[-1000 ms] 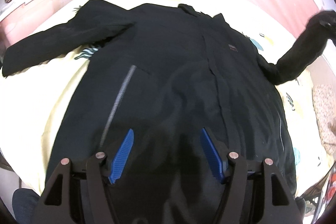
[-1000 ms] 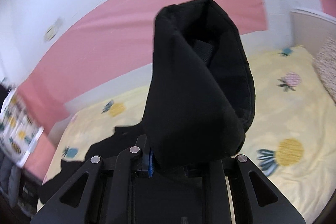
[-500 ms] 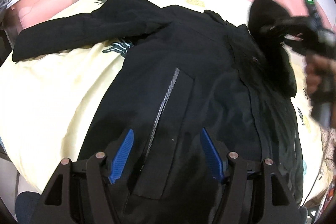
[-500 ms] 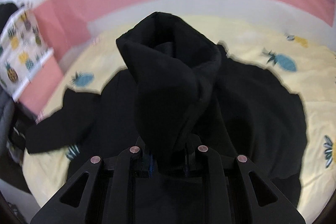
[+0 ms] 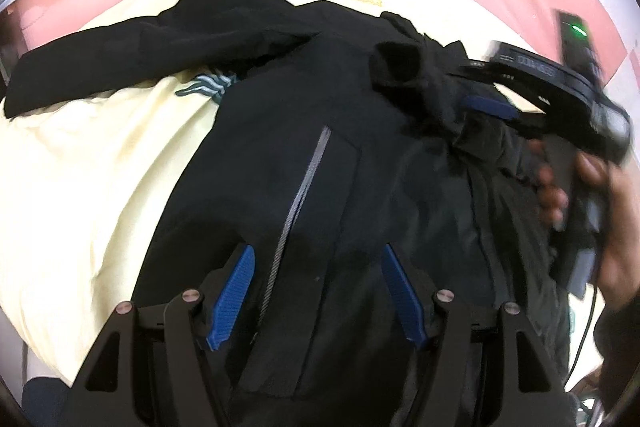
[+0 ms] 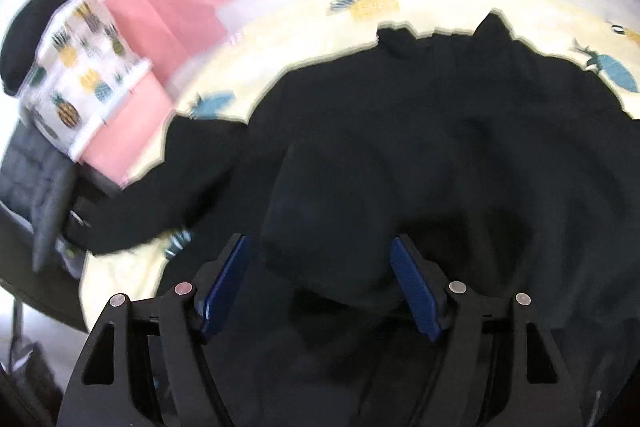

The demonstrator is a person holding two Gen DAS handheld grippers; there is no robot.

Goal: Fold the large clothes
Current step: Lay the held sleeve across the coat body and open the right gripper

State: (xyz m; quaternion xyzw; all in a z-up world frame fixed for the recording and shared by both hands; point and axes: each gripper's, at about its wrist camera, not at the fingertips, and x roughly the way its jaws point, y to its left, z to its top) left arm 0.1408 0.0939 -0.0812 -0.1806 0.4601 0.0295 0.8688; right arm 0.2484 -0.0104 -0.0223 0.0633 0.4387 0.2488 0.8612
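So the black jacket [image 5: 320,131] is spread across the pineapple sheet [image 5: 80,163], collar pointed away. The right gripper [image 6: 320,279] is being opened over the folded-in sleeve [image 5: 408,67], nothing pinched. The left gripper [image 5: 316,291] is held apart and empty, nearest the outstretched sleeve [image 5: 92,67].

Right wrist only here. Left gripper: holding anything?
Observer: No. The left gripper is open above the jacket's lower front, gripping nothing.
Operator: What's under it?
Observer: A grey zipper runs up between its fingers.
Operator: Where's the sleeve cuff?
Observer: The cuff lies across the chest, just below the collar.
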